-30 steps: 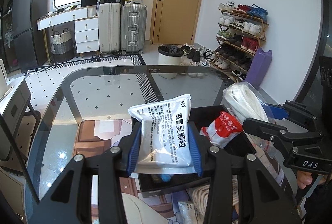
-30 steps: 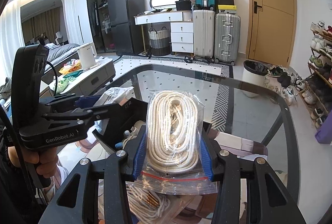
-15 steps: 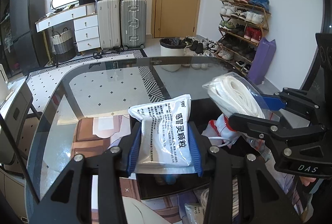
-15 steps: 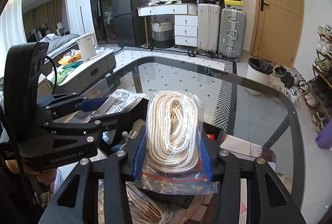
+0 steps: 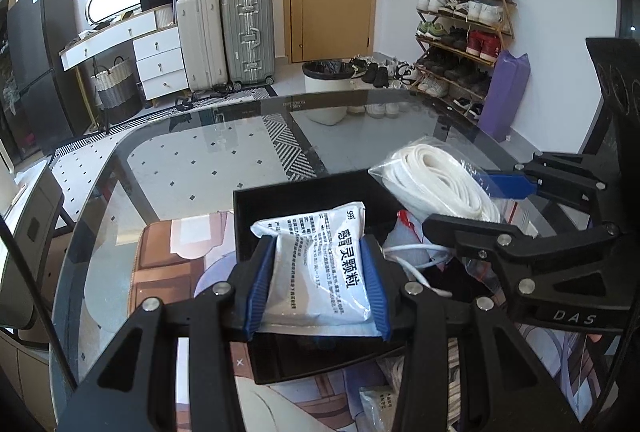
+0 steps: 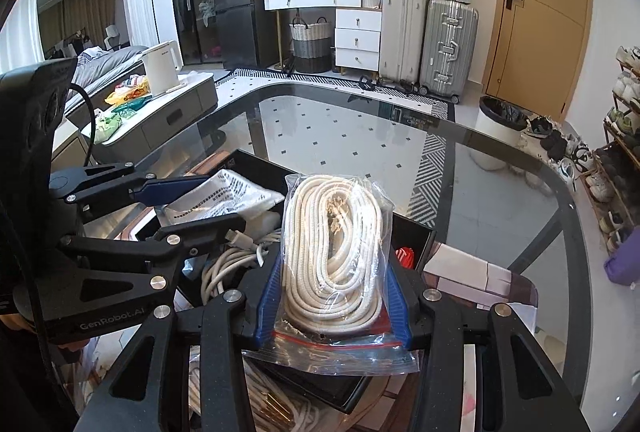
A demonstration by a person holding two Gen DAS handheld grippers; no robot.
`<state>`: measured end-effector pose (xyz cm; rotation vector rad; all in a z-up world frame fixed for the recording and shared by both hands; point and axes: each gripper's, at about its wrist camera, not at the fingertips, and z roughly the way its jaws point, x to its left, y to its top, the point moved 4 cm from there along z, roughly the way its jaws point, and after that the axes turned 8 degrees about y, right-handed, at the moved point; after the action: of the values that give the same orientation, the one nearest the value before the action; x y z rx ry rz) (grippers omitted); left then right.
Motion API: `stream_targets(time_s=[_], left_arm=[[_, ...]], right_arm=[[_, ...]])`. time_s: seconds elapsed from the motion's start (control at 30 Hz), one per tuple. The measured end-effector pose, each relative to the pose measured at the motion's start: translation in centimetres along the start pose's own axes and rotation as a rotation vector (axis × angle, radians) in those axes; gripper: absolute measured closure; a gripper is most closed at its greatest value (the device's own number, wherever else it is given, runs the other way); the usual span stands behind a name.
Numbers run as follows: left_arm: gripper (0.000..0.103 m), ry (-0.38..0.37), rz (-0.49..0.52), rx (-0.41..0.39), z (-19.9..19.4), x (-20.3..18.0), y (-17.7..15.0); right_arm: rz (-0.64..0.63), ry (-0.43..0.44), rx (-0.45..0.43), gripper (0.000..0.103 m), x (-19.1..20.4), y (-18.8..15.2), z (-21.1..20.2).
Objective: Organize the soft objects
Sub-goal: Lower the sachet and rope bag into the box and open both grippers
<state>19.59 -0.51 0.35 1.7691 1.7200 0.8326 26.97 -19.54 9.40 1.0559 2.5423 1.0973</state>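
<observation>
My left gripper (image 5: 316, 286) is shut on a white medicine pouch (image 5: 320, 264) with black print and holds it over the black box (image 5: 256, 208). My right gripper (image 6: 334, 292) is shut on a clear zip bag of white rope (image 6: 334, 252), also above the box (image 6: 416, 232). In the left wrist view the rope bag (image 5: 436, 180) and right gripper (image 5: 520, 216) sit over the box's right side. In the right wrist view the left gripper (image 6: 176, 208) holds the pouch (image 6: 224, 196) at left. A red-and-white packet (image 5: 404, 232) and white cables (image 6: 228, 264) lie inside the box.
The box stands on a glass table (image 5: 200, 160) with a printed mat (image 5: 160, 264) under it. More rope bags (image 6: 280, 408) and a pouch (image 5: 380, 408) lie near the table's front edge. Suitcases, a drawer unit, a bin and a shoe rack stand beyond.
Both grippers have lowered and moved closer together over the black box, each still holding its bag. The rope bag now sits lower, over the box's right side.
</observation>
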Motion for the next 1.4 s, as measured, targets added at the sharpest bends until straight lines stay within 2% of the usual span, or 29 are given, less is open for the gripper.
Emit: stream_targets(time_s=[0.43, 0.6, 0.83, 0.9, 1.0, 1.07, 1.1, 1.17, 1.2, 1.27, 1.4], left_arm=[[0.061, 0.015, 0.03, 0.005, -0.1, -0.3, -0.5], [0.061, 0.01, 0.034, 0.011, -0.2, -0.3, -0.7], [0.061, 0.008, 0.034, 0.016, -0.4, -0.4, -1.0], [0.061, -0.002, 0.025, 0.021, -0.5, -0.3, -0.9], [0.054, -0.01, 0.005, 0.018, -0.9, 0.1, -0.9], [0.051, -0.024, -0.002, 0.01, -1.4, 0.4, -0.9], [0.05, -0.032, -0.006, 0.004, -1.7, 0.5, -0.9], [0.036, -0.051, -0.009, -0.006, -2.4, 0.6, -0.9], [0.032, -0.056, -0.009, -0.011, -2.8, 0.5, -1.0], [0.013, -0.046, -0.003, -0.019, -3.6, 0.5, -1.1], [0.006, -0.061, 0.004, -0.044, -5.2, 0.4, -1.6]], right_arm=[[-0.008, 0.001, 0.034, 0.057, -0.2, -0.5, 0.3], [0.04, 0.048, 0.035, 0.057, -1.2, -0.7, 0.0], [0.014, 0.032, 0.043, 0.057, -0.7, -1.0, -0.3], [0.005, 0.029, 0.025, 0.054, -0.5, -0.8, -0.6], [-0.012, 0.024, -0.02, 0.049, 0.0, -0.5, -1.6], [-0.021, 0.023, -0.063, 0.029, 0.3, -0.3, -2.7], [-0.026, 0.012, -0.081, 0.025, 0.4, -0.3, -3.2], [-0.027, -0.005, -0.102, 0.018, 0.6, -0.3, -4.0], [-0.022, -0.009, -0.105, 0.017, 0.5, -0.5, -4.5], [-0.011, -0.021, -0.107, 0.012, 0.5, -0.8, -5.1], [0.034, -0.025, -0.129, 0.002, 0.1, -1.9, -6.7]])
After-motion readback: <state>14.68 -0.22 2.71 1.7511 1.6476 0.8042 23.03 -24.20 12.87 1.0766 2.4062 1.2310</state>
